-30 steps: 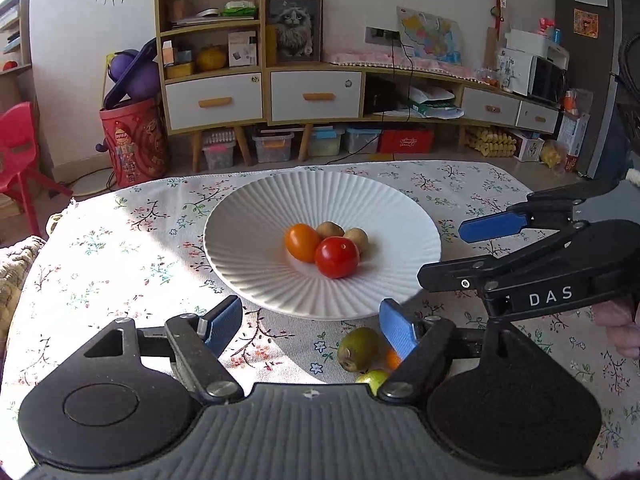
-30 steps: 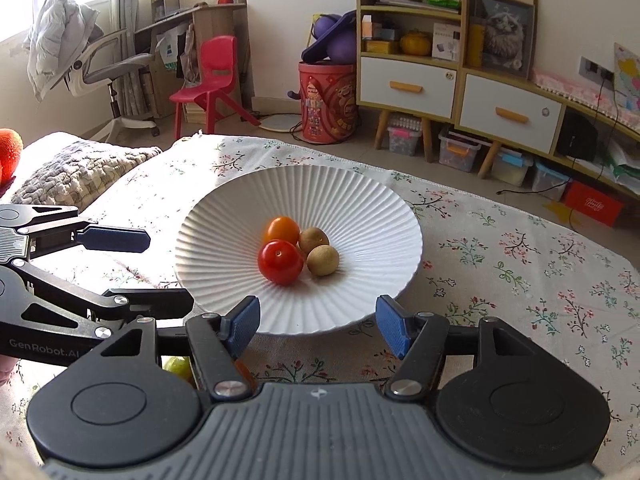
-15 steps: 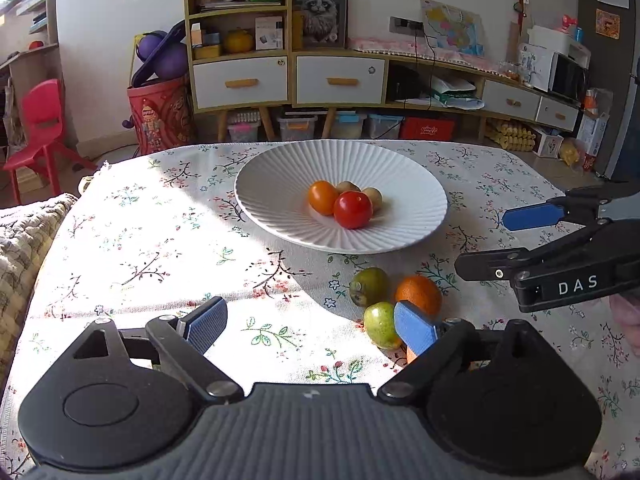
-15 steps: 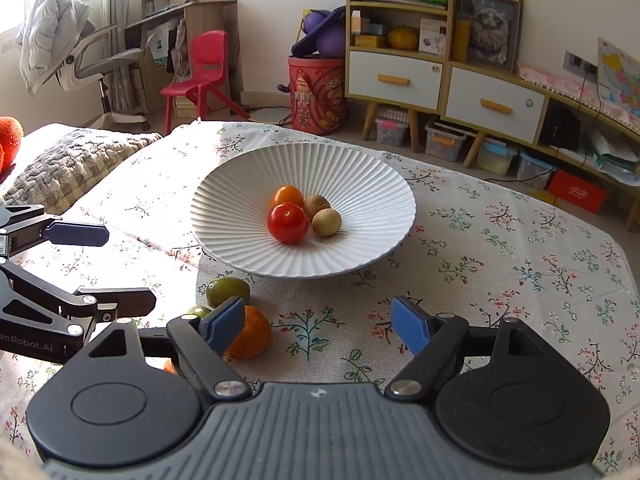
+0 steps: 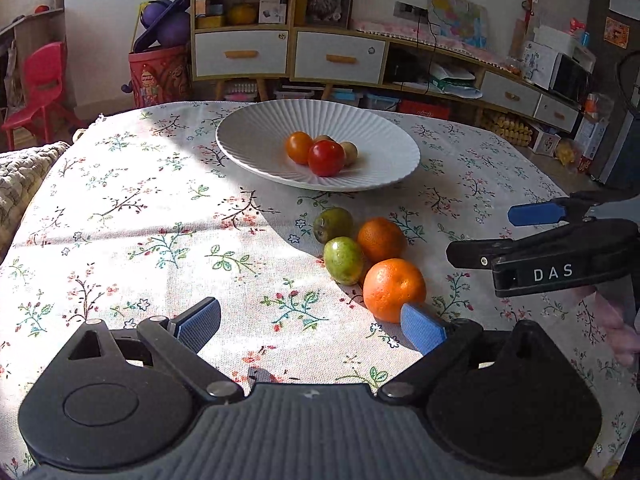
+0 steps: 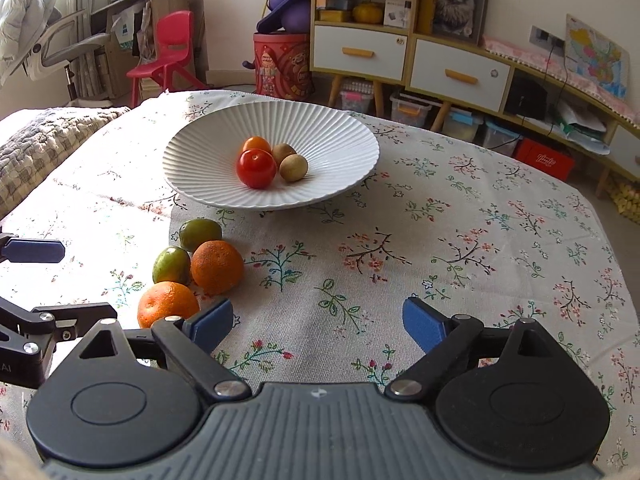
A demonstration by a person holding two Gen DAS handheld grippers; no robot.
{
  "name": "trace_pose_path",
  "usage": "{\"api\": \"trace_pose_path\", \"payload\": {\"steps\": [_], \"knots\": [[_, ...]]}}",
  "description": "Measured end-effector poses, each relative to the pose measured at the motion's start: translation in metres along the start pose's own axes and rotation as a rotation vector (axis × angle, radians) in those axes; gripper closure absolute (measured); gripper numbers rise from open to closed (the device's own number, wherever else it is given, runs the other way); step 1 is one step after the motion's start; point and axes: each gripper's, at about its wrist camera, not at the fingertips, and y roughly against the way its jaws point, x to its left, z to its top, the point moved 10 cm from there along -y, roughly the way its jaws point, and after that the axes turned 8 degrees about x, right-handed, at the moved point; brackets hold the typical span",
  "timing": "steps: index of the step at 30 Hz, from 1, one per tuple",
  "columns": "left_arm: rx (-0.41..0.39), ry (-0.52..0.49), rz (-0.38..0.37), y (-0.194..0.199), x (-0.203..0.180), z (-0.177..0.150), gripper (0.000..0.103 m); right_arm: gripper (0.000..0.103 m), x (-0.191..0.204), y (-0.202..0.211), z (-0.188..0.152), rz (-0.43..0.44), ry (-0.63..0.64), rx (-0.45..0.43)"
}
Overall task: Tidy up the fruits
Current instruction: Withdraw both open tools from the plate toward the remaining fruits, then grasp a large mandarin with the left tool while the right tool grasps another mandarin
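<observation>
A white ribbed plate (image 5: 256, 136) (image 6: 192, 152) holds a red tomato (image 5: 326, 157) (image 6: 256, 168), an orange tomato (image 5: 298, 146) and two brown kiwis (image 6: 293, 167). On the floral cloth in front of it lie two oranges (image 5: 394, 290) (image 6: 216, 266) and two green fruits (image 5: 343, 260) (image 6: 171, 265). My left gripper (image 5: 312, 326) is open and empty; its right fingertip is just in front of the near orange. My right gripper (image 6: 318, 322) is open and empty, to the right of the loose fruit. It also shows in the left wrist view (image 5: 504, 234).
The table's edges fall away at left and right. A cushion (image 6: 44, 148) lies off the left edge. A cabinet (image 5: 280, 48), a red bin (image 5: 158, 76) and a red chair (image 6: 164, 56) stand beyond the table.
Both grippers have drawn back from the plate toward the near side. The loose fruit on the cloth has come fully into view, including the near orange.
</observation>
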Motion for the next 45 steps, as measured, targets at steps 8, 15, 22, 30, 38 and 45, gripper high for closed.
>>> {"api": "trace_pose_path", "payload": {"steps": [8, 15, 22, 30, 38, 45], "knots": [[0.037, -0.029, -0.085, -0.014, -0.024, -0.005, 0.051, 0.011, -0.006, 0.001, -0.003, -0.025, -0.003, -0.005], [0.028, -0.027, -0.140, -0.019, -0.040, 0.001, 0.067, 0.011, -0.014, 0.001, -0.007, -0.034, -0.018, 0.003], [0.023, -0.020, -0.139, -0.021, -0.038, 0.006, 0.079, 0.011, -0.014, -0.001, -0.008, -0.032, -0.019, 0.010], [0.020, -0.038, -0.118, -0.011, -0.028, 0.002, 0.080, 0.011, -0.002, -0.006, -0.006, -0.014, 0.005, 0.017], [0.025, -0.013, -0.086, -0.003, -0.007, -0.003, 0.081, 0.021, 0.024, -0.011, 0.000, 0.048, 0.038, 0.022], [0.010, 0.006, -0.065, 0.002, 0.007, 0.000, 0.082, 0.043, 0.050, -0.020, 0.003, 0.108, 0.079, 0.043]]}}
